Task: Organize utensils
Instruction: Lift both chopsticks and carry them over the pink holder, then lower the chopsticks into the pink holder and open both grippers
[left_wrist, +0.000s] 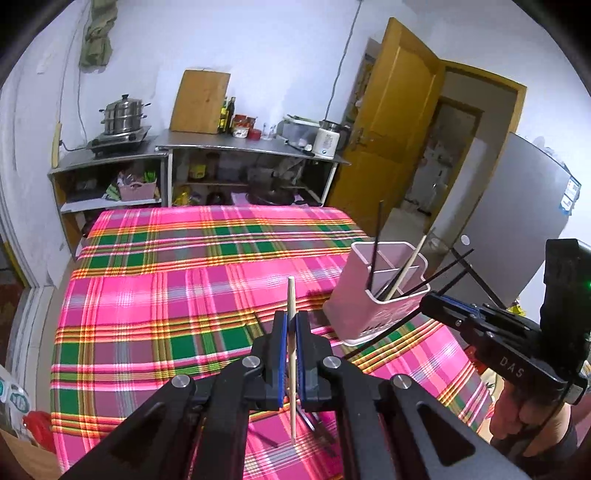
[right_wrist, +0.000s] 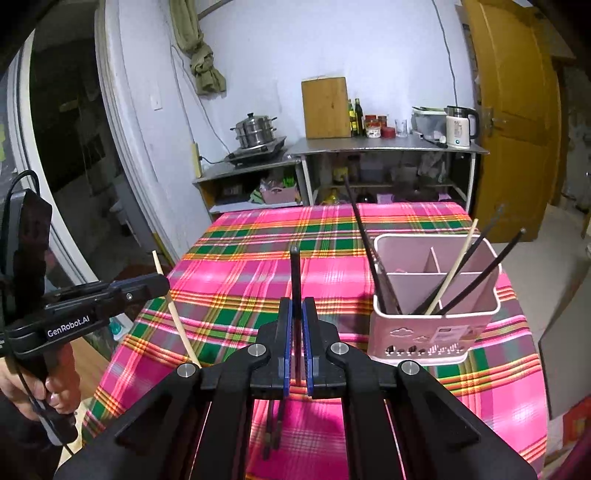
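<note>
Gripping a pale wooden chopstick in your left gripper, you clamp a black chopstick in your right gripper, left of the pink holder.

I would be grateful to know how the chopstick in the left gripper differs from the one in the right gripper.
The left gripper clamps a pale wooden chopstick; the right gripper clamps a black chopstick. The pale one looks thinner; the black one looks thicker. Both stand nearly upright between shut jaws, above the plaid tablecloth.

Pink-green-yellow plaid tablecloth, pale pink holder, black chopstick, light wooden chopstick
</note>
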